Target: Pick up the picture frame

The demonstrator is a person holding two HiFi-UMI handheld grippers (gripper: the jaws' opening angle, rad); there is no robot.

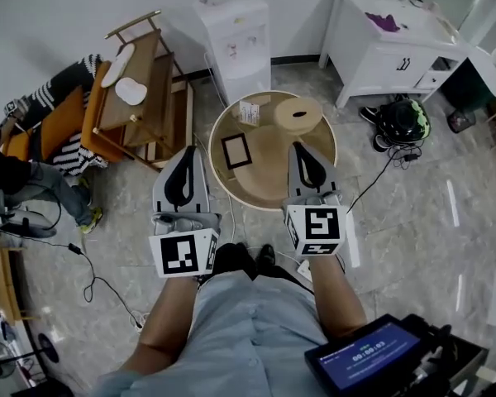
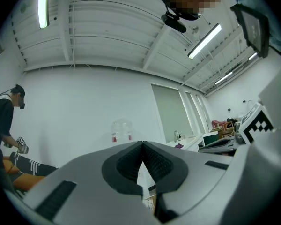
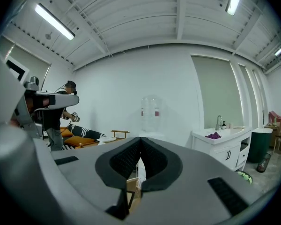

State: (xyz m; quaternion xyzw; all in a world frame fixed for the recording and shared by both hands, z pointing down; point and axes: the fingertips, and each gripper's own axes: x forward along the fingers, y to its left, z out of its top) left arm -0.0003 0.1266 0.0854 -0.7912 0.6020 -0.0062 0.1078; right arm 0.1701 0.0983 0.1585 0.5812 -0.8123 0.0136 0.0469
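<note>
— So, where is the picture frame [image 1: 236,150]?

— Lying flat on the round wooden surface [image 1: 269,195], towards its left side. It is dark-edged, and nothing is touching it.

— What else is on there?

— A round wooden disc [image 1: 298,114] at the far right, and a small pale card [image 1: 250,112] at the far side, between the disc and the frame. All three sit apart from one another.

— And the grippers?

— Both are held out level on the near side. In the head view the left gripper [image 1: 187,150] shows beside the surface's left rim, left of the frame and apart from it. The right gripper [image 1: 298,145] shows over the surface's near right part, below the disc.

— Are the fingers holding anything?

— No. In the left gripper view the left fingers [image 2: 126,165] meet at their tips with nothing between them. In the right gripper view the right fingers [image 3: 124,161] are pressed together the same way, empty.

— What stands around?

— A white water dispenser [image 1: 236,40] against the far wall, a white cabinet [image 1: 388,52] to the right, and a wooden chair [image 1: 140,98] to the left.
</note>
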